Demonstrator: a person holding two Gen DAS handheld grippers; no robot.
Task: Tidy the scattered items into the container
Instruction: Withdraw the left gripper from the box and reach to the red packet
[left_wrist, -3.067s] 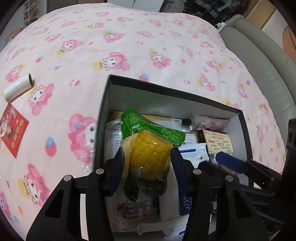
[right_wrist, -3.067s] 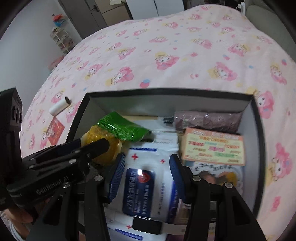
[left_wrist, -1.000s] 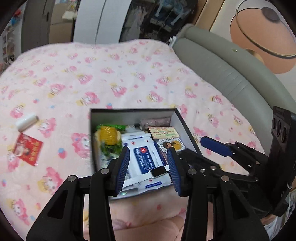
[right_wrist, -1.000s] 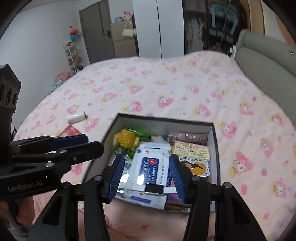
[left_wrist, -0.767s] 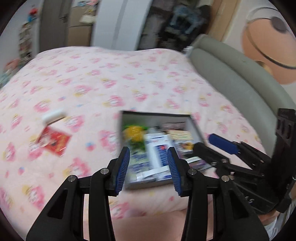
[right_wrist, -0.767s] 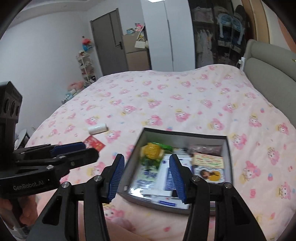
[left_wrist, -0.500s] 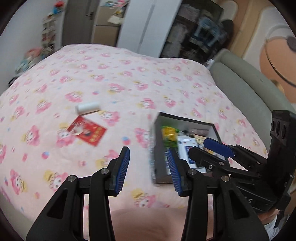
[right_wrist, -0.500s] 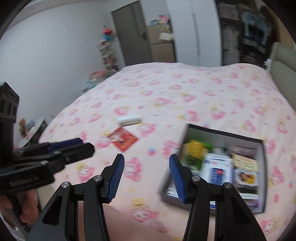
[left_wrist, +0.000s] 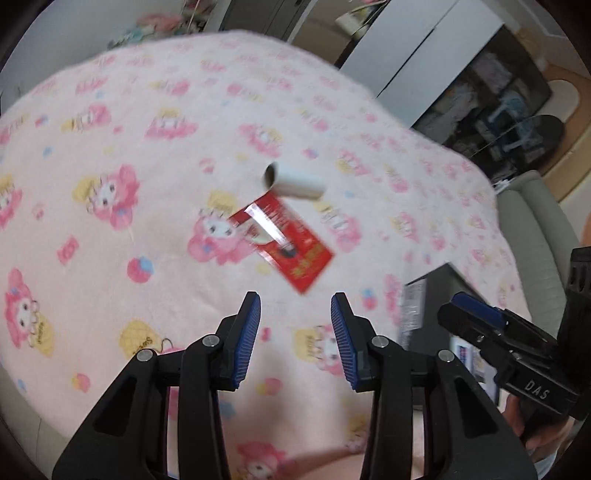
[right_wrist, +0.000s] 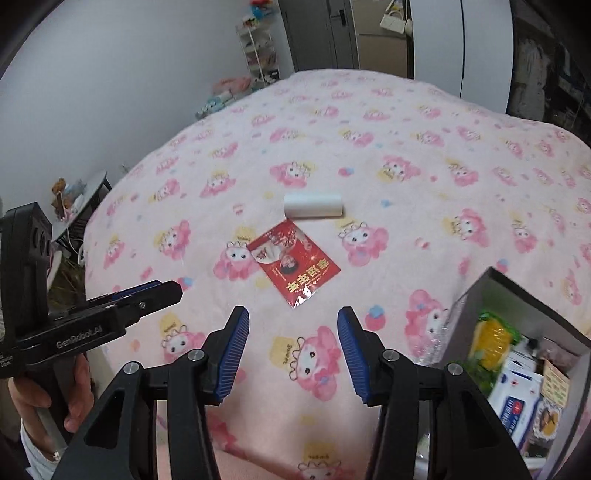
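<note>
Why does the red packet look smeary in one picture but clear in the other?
Left wrist view: motion blur smears the red packet and white roll. Right wrist view: the packet is sharp, though the box at the edge is slightly blurred and bent by the fisheye lens.

The left gripper (left_wrist: 295, 339) and the right gripper (right_wrist: 291, 347) both hover with their blue-padded jaws spread apart and nothing between them, each held side by side at a similar height, a bare hand (right_wrist: 44, 402) wrapped around the left one's handle.
</note>
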